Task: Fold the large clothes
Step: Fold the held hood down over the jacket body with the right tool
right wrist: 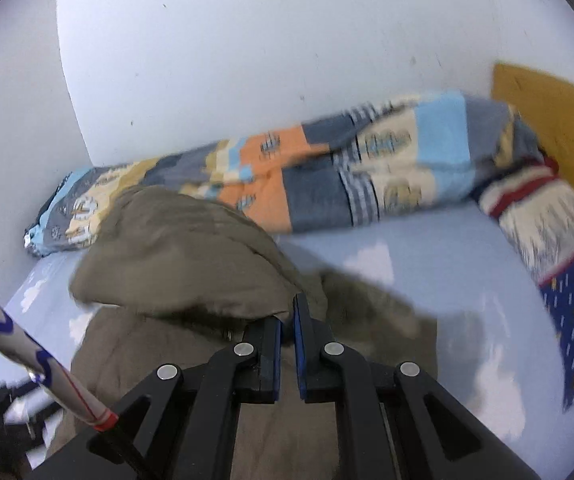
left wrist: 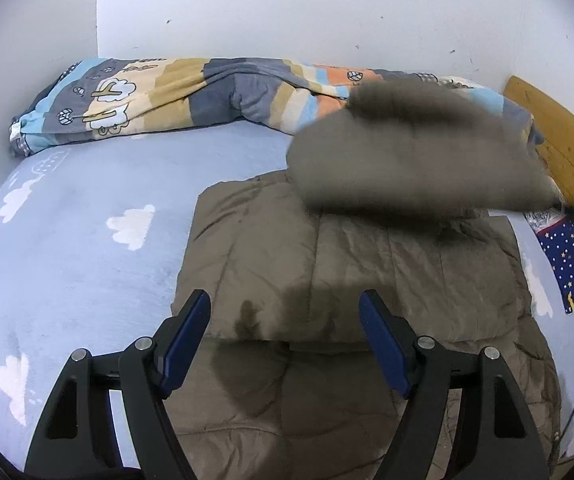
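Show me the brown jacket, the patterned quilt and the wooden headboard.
brown jacket [left wrist: 347,256], left wrist view, flat quilted body
patterned quilt [left wrist: 215,92], left wrist view, grey patch mid-roll
wooden headboard [left wrist: 559,140], left wrist view, its face

My right claw [right wrist: 287,312] is clamped on a fold of the olive padded jacket [right wrist: 175,256], lifted above the blue cloud-print bed [right wrist: 427,276], patchwork quilt [right wrist: 319,172] behind.

Open sheet [left wrist: 87,248] left of jacket [left wrist: 327,272] — rolled quilt [left wrist: 191,96] along wall [left wrist: 287,12]
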Demonstrator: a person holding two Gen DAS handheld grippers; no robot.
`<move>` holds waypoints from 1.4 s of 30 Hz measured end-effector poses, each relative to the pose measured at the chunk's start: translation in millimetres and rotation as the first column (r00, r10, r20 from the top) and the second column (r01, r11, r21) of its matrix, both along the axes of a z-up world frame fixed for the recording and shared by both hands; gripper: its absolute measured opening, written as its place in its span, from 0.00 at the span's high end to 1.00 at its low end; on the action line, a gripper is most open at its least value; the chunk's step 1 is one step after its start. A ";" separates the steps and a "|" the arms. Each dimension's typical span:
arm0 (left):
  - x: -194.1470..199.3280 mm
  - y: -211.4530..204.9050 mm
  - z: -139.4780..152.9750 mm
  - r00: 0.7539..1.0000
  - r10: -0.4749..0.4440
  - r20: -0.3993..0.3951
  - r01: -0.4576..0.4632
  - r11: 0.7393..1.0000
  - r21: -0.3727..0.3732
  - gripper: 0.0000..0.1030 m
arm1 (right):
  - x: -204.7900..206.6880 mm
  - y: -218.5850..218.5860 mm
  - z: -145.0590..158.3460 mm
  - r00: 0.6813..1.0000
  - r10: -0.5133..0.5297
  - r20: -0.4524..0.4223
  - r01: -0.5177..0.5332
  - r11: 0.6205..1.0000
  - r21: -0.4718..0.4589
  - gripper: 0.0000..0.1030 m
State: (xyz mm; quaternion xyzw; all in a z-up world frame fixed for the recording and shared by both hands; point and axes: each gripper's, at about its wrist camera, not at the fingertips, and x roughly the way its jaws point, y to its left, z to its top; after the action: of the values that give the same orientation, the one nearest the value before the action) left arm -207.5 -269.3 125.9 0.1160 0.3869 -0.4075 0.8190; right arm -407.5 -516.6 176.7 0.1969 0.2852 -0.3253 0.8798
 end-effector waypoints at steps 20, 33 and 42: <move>-1.4 -7.2 -1.8 1.000 -0.004 -0.017 0.004 1.000 -0.009 0.27 | -40.6 10.2 -88.5 0.996 0.011 -0.084 0.002 0.988 0.152 0.76; 11.5 -36.7 26.2 0.997 -0.048 -0.057 0.044 0.996 -0.077 0.27 | -4.1 12.9 -15.3 0.995 0.049 0.083 -0.056 0.995 0.084 0.58; 11.6 -111.2 -4.8 0.998 -0.056 -0.029 0.057 0.997 0.053 0.27 | 53.4 -15.7 -35.3 0.994 0.105 -0.017 -0.102 0.987 0.127 0.56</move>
State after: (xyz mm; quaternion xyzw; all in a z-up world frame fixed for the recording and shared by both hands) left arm -195.9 -380.6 121.1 0.1434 0.4055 -0.4214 0.7984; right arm -354.1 -532.3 141.5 0.2331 0.3255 -0.2630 0.8778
